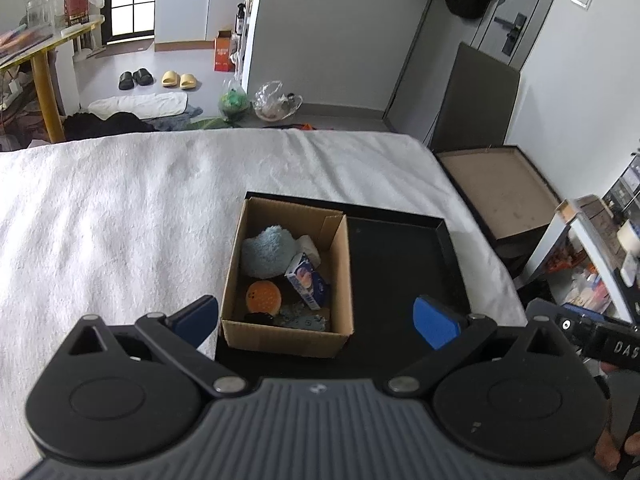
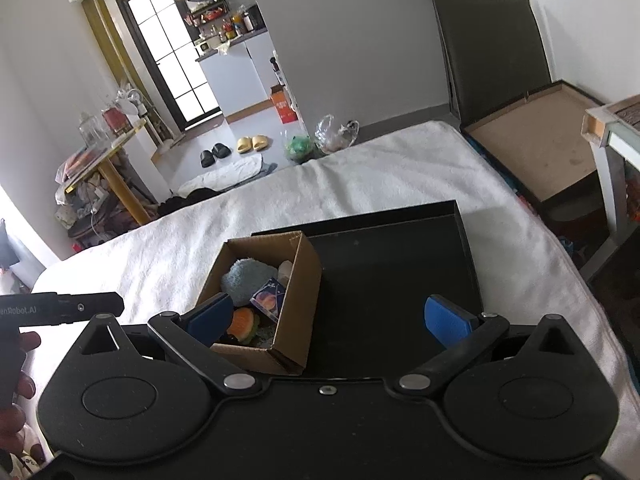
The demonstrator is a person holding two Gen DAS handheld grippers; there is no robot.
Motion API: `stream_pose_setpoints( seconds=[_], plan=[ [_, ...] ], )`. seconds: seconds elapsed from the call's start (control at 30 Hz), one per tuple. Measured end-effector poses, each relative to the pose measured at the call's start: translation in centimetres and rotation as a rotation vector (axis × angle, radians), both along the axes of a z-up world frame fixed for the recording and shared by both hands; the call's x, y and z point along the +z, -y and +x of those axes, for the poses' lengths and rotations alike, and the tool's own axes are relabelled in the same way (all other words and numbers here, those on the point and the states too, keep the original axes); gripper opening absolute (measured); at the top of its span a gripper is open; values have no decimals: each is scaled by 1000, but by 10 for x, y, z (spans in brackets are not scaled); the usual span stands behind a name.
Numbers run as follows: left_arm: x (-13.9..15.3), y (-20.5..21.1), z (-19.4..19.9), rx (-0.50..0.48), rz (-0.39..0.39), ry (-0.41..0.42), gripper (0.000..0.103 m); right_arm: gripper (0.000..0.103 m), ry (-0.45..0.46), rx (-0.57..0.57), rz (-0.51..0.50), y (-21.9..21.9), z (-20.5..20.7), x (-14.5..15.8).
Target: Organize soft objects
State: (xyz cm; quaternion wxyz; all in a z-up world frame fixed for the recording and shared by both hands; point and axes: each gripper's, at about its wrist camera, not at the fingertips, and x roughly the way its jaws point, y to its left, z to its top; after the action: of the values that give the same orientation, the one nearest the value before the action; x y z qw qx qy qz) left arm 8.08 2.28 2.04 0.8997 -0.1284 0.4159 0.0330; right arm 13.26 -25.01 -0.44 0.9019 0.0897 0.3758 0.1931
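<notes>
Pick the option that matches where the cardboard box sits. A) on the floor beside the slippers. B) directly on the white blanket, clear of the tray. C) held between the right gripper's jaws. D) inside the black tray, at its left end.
D: the cardboard box stands inside the black tray, against its left end, and the tray lies on the white blanket; neither gripper holds it.

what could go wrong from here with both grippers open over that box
1. The cardboard box sits on a black tray that lies on soft white bedding; pushing down could tip or slide it.
2. The blue plush, carton and orange toy are packed close, so the left hand-held gripper might snag a neighbour.
3. The right hand-held gripper has one finger over the box rim and could knock it.
</notes>
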Motion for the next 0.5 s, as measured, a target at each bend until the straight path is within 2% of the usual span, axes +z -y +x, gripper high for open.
stream_pose_setpoints(
  seconds=[0.27,0.5],
  plan=[
    [16,1,-23,13,-17,48,103,103,24,-5,-5,2,-19,10],
    [25,7,-46,-15,9,92,103,103,62,11,-11,2,-41,23]
  ],
)
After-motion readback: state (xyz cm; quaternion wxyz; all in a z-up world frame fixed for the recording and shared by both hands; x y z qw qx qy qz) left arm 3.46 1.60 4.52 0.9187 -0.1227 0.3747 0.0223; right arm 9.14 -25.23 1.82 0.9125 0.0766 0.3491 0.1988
